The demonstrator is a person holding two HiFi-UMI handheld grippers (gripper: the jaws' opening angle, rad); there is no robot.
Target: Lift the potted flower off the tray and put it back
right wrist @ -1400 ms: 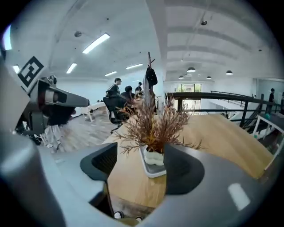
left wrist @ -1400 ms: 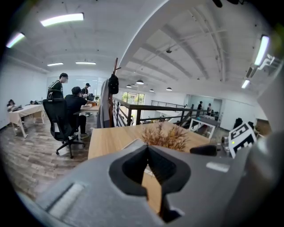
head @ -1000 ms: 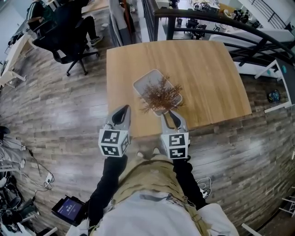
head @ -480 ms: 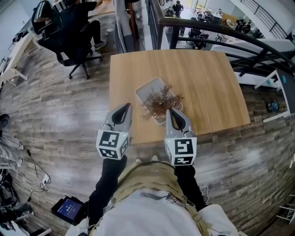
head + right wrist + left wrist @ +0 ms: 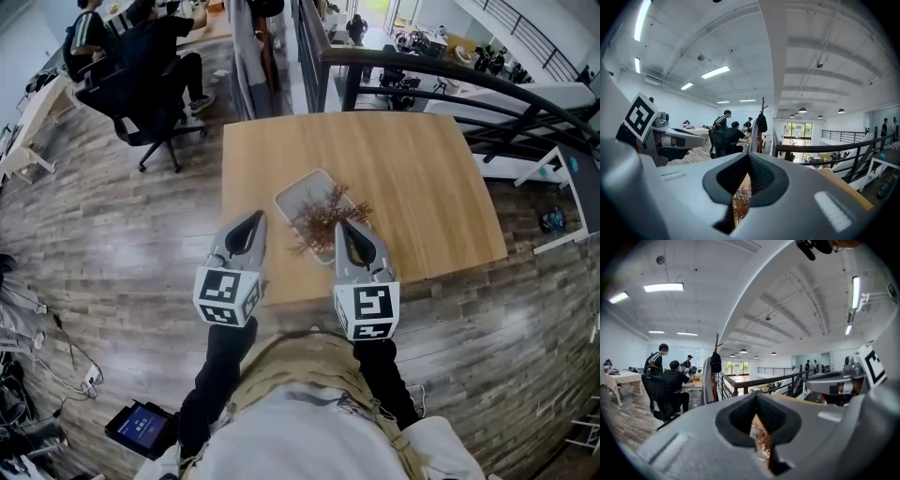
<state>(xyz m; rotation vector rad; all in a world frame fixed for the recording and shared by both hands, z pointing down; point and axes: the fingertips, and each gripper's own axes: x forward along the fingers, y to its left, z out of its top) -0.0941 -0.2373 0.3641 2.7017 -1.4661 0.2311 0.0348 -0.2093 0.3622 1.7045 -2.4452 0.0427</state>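
Note:
A potted plant with dry brown twigs (image 5: pixel 323 214) stands on the white tray (image 5: pixel 297 193), at the near side of the wooden table (image 5: pixel 412 159). The twigs hide most of its pot. My left gripper (image 5: pixel 254 219) hangs shut and empty at the table's near edge, left of the tray. My right gripper (image 5: pixel 342 226) is shut too, holding nothing, its tip over the near side of the plant. In the left gripper view the twigs (image 5: pixel 762 437) show through the slit below that gripper (image 5: pixel 756 401). The right gripper view shows the twigs (image 5: pixel 739 202) below its own shut tips (image 5: pixel 749 157).
People sit on office chairs (image 5: pixel 141 89) at desks beyond the table's far left corner. A dark railing (image 5: pixel 441 70) runs behind the table and down its right side. A small screen device (image 5: pixel 141 427) and cables lie on the wooden floor at the lower left.
The right gripper's jaws, parted by the tray's near corner a second ago, have shut on nothing. Both grippers have risen, and the head view has shifted slightly.

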